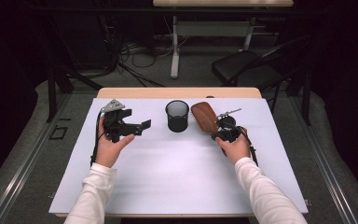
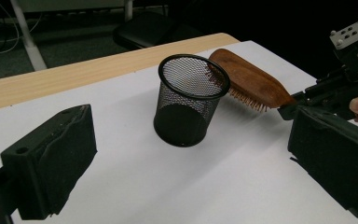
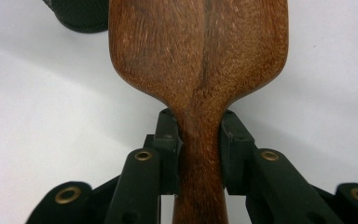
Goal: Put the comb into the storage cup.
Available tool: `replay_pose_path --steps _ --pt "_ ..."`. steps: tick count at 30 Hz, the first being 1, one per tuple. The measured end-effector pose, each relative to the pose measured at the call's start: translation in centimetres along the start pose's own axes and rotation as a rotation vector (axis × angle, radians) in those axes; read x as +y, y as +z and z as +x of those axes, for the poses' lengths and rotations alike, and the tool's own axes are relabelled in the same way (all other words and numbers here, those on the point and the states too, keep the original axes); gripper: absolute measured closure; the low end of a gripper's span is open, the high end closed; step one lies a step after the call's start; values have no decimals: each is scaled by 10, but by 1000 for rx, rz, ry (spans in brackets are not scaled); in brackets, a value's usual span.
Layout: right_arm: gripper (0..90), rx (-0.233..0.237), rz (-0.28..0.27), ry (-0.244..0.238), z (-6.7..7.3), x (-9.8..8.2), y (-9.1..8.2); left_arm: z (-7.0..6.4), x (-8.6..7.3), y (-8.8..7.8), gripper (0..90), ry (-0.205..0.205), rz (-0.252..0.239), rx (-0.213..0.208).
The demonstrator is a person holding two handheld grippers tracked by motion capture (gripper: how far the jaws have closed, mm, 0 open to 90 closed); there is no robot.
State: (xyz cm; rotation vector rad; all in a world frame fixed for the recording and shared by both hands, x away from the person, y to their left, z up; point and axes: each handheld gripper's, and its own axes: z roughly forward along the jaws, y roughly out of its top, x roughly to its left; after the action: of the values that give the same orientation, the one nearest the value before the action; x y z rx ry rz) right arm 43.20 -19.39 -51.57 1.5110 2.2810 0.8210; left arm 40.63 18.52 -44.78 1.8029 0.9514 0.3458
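A brown wooden hairbrush lies bristles down to the right of a black mesh cup on the white table. My right gripper is shut on the hairbrush at its handle, one jaw pressing each side. In the left gripper view the hairbrush head nearly touches the rim of the mesh cup, and the right gripper holds its handle. My left gripper hovers left of the cup, open, pointing right with nothing between its fingers.
The white sheet covers a wooden table whose far edge shows bare. A black chair and a pale desk leg stand on the floor beyond. Cables lie on the floor at the back left.
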Motion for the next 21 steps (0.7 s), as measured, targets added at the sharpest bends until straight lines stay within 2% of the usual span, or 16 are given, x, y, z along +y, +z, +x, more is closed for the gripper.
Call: replay_pose_path --steps 7,14,21 --pt "721 0 -21 3 1 0 -5 -2 0 0 10 0 2 -5" --pt "721 15 -93 -9 5 0 -13 -3 0 0 10 2 5 -12" --pt "721 35 -140 -20 8 -2 -23 -4 -1 -3 10 0 11 -18"
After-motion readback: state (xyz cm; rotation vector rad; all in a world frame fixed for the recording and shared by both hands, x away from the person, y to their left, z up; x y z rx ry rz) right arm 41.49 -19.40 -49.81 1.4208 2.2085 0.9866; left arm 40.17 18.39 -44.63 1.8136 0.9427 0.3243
